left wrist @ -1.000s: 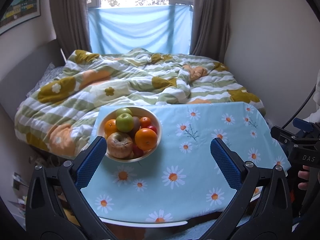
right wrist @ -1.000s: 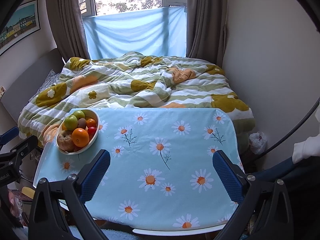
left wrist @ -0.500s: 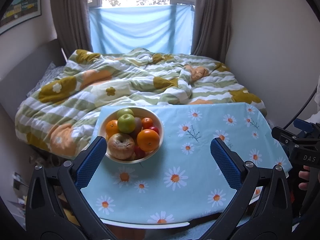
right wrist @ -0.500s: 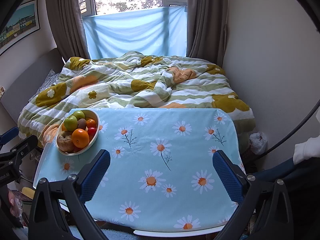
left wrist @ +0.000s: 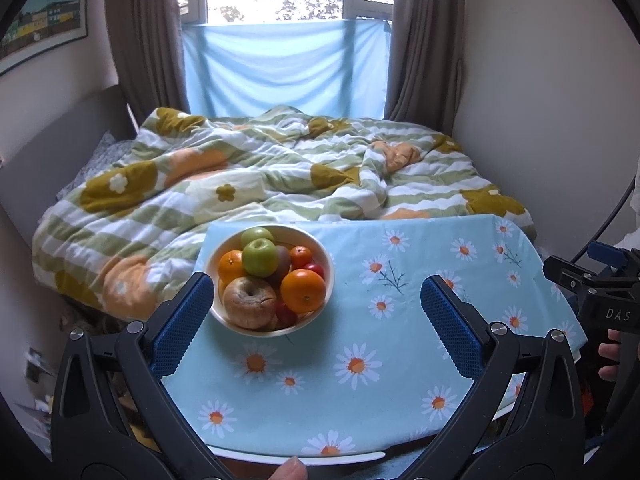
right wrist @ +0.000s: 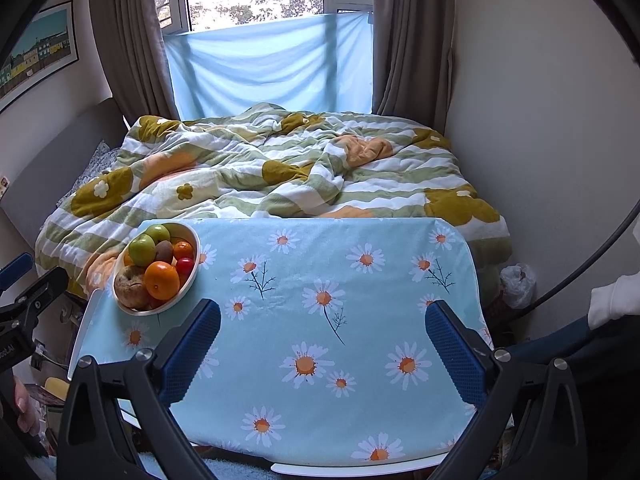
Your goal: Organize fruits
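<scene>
A white bowl (left wrist: 325, 253) (right wrist: 191, 280) heaped with fruit stands at the table's far left. In it lie two green apples (left wrist: 260, 257), two large oranges (left wrist: 303, 290), a brown bagel-like ring (left wrist: 250, 302), a small orange and red cherry tomatoes. My left gripper (left wrist: 316, 298) hovers open above the near table, its left finger beside the bowl. My right gripper (right wrist: 322, 322) is open over the table's middle, holding nothing. Each gripper's body shows at the edge of the other's view.
The table (right wrist: 360, 300) wears a light blue daisy cloth (left wrist: 400, 340). Behind it lies a bed with a rumpled flowered quilt (left wrist: 260, 176), then a window with curtains. A wall stands at the right, a white plastic bag (right wrist: 518, 284) on the floor beside it.
The left gripper's view has edged slightly closer, the bowl sliding a little right and down in it. The right gripper's view has barely changed.
</scene>
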{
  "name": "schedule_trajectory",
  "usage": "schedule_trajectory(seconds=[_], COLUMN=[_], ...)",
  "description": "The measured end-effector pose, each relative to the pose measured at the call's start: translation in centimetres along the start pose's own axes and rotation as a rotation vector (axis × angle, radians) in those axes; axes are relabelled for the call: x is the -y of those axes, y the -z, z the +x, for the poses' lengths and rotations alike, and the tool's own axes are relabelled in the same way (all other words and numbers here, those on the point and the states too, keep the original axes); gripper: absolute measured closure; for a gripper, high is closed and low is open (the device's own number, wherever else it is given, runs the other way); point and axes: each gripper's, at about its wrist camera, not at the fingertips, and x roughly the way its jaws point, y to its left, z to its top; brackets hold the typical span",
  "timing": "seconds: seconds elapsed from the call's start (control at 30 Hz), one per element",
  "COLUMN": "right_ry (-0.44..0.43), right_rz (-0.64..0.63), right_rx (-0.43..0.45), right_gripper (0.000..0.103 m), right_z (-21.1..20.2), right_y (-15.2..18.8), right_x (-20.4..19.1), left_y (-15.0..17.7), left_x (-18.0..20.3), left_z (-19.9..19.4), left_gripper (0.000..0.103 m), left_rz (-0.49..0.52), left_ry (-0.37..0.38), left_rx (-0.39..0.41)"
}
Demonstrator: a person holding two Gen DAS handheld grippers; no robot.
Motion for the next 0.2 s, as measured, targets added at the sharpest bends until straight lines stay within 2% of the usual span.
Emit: schedule_trajectory(seconds=[0.2], right_ry=[0.000], right_rz=[0.003], right_rx=[-0.001], right_gripper=[0.001], right_z=[0.32], right_y=[-0.25], right_x=[0.09], left_y=[0.09], left_x=[-0.77], left_z=[0.27], left_gripper=[0.000], left_rz=[-0.016], left_ry=[-0.004], left_rx=[0.003])
